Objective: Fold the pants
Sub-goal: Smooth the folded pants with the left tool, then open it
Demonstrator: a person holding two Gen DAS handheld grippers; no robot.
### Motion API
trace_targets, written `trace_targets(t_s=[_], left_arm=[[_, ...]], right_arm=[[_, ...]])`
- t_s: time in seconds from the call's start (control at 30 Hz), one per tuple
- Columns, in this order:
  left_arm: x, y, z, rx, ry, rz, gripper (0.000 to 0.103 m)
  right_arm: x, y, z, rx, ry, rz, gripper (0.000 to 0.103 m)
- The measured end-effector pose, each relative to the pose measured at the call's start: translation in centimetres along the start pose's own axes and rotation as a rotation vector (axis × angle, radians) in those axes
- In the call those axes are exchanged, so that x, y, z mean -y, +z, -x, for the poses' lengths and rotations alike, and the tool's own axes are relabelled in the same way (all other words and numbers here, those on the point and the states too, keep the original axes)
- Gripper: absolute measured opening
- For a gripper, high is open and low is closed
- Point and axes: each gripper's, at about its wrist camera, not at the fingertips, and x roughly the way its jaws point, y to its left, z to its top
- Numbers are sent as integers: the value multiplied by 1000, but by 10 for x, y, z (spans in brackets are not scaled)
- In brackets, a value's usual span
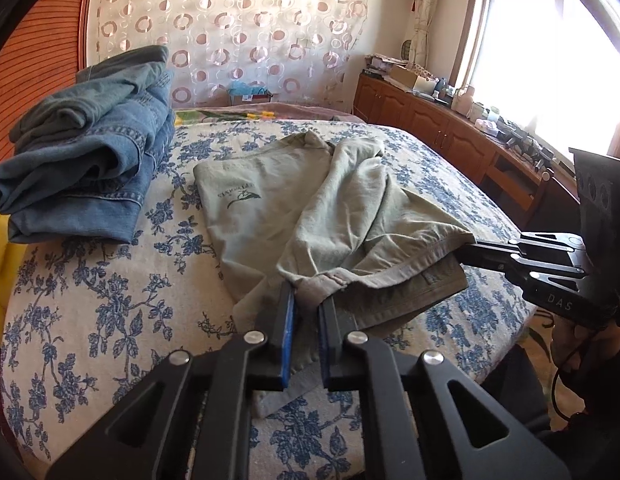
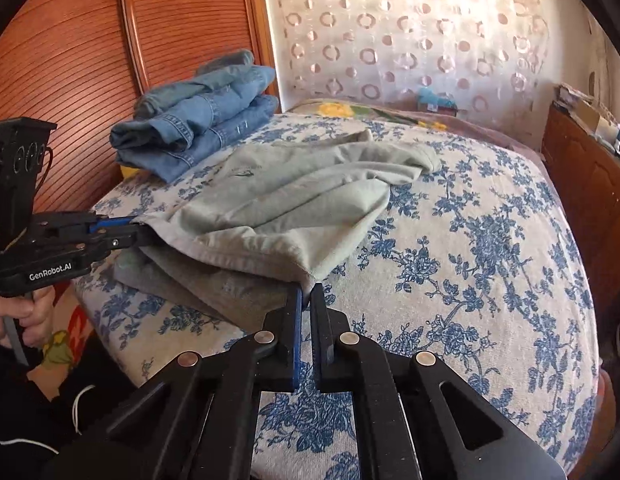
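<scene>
Pale green pants (image 1: 310,208) lie on the bed, also seen in the right wrist view (image 2: 294,208). My left gripper (image 1: 308,292) is shut on the pants' near edge, lifting a fold of cloth. My right gripper (image 2: 307,290) is shut on the other near corner of the same edge. Each gripper shows in the other's view: the right one at the right (image 1: 470,250), the left one at the left (image 2: 144,232). The lifted layer hangs between them above a lower layer on the bed.
A stack of folded blue jeans (image 1: 86,160) sits at the bed's far left (image 2: 198,128). The bed has a blue floral cover (image 2: 470,240). A wooden cabinet (image 1: 450,128) with clutter stands under the window on the right. A wooden slatted wall (image 2: 70,60) is on the left.
</scene>
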Motion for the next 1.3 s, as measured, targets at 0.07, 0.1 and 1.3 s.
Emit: trace_targets(t_s=[0.07,0.1,1.3], left_arm=[[2,0,2,2,4,-6,5],[2,0,4,4,3,-5,4],[-10,-49,40,5,47,54,3]], right_arm=[[-1,-2,5,-2,9,-2,1],[-2,-3,6,-3,8,-2,1],[-15,-32,45,-14,44,-42,13]])
